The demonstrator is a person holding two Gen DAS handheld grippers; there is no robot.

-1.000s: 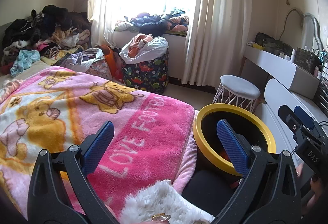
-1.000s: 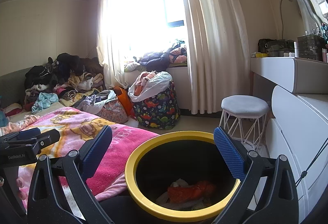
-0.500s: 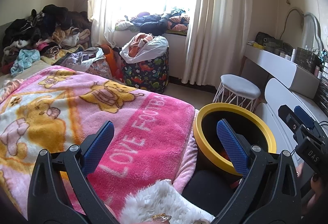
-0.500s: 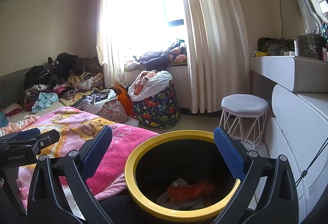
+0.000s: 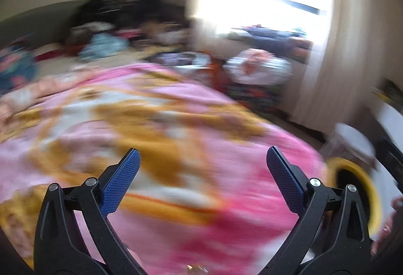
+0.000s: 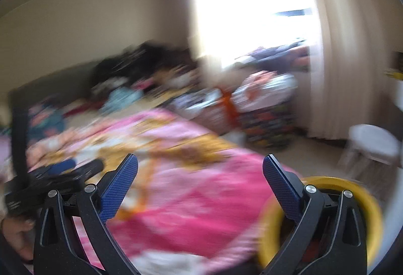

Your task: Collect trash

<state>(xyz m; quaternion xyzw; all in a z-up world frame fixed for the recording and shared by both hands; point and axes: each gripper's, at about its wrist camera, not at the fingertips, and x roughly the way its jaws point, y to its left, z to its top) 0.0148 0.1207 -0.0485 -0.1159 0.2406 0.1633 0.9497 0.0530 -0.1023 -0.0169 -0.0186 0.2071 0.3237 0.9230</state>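
Nearest the lens in each wrist view, the blue-padded jaws are seen spread wide apart with nothing between them: the left gripper (image 5: 202, 161) and the right gripper (image 6: 200, 166) are both carried empty, which is judged to suit a search for the next item, not a delivery. Both views are heavily smeared, so fine detail is not to be relied upon.

Just beyond the jaws, the pink blanket (image 5: 226, 212) is spread over the bed and fills the foreground. The yellow-rimmed bin (image 6: 362, 202) stands low at the right, tight against the bed edge; it is judged to be kept there so that items can be dropped in at short reach. Its contents cannot be made out here, and no loose trash can be identified on the blanket.

Farther off, a pile of clothes (image 6: 141, 66) is heaped at the bed's far end, a full laundry bag (image 5: 257, 68) stands beneath the window, and a white stool (image 6: 372, 141) is placed at the right.
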